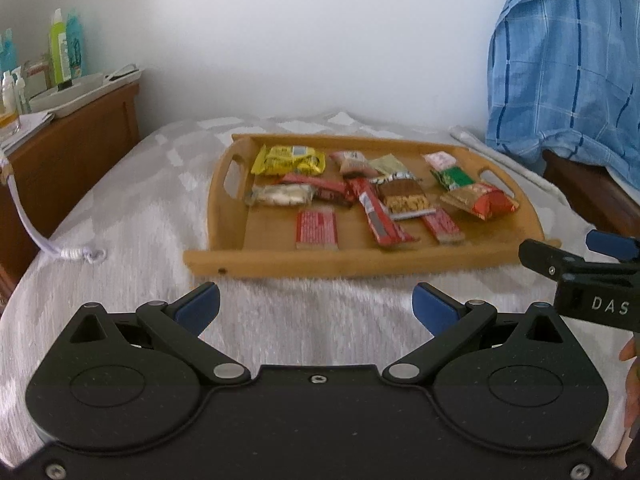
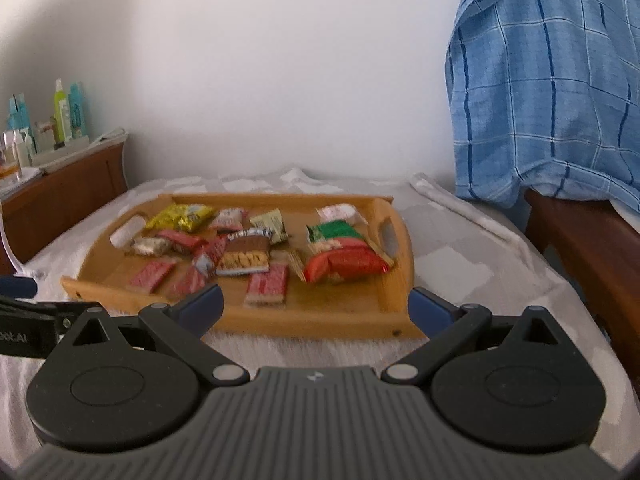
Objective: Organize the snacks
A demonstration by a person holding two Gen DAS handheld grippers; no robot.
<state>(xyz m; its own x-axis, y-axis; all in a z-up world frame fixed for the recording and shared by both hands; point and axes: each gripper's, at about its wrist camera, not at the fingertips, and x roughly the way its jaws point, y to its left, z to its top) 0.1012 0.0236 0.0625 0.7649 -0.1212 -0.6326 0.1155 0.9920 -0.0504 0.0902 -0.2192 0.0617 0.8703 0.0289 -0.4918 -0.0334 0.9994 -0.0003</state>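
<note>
A wooden tray (image 1: 224, 258) with handle cut-outs lies on a bed and holds several wrapped snacks: a yellow packet (image 1: 289, 160), a white bar (image 1: 280, 194), red wafer bars (image 1: 316, 229), a brown bar (image 1: 403, 197), a green packet (image 1: 454, 178) and a red-orange bag (image 1: 480, 200). My left gripper (image 1: 316, 308) is open and empty, in front of the tray's near rim. My right gripper (image 2: 316, 308) is open and empty, just before the tray's (image 2: 320, 322) near right corner. The red bag (image 2: 344, 264) lies closest to it. The right gripper also shows in the left wrist view (image 1: 576, 260).
The bed has a pale grey patterned cover (image 1: 140, 208). A wooden nightstand (image 1: 72, 152) with bottles and a white tray stands at the left. A blue checked shirt (image 1: 568, 68) hangs over a wooden frame at the right. A white cord (image 1: 60, 250) lies at the bed's left edge.
</note>
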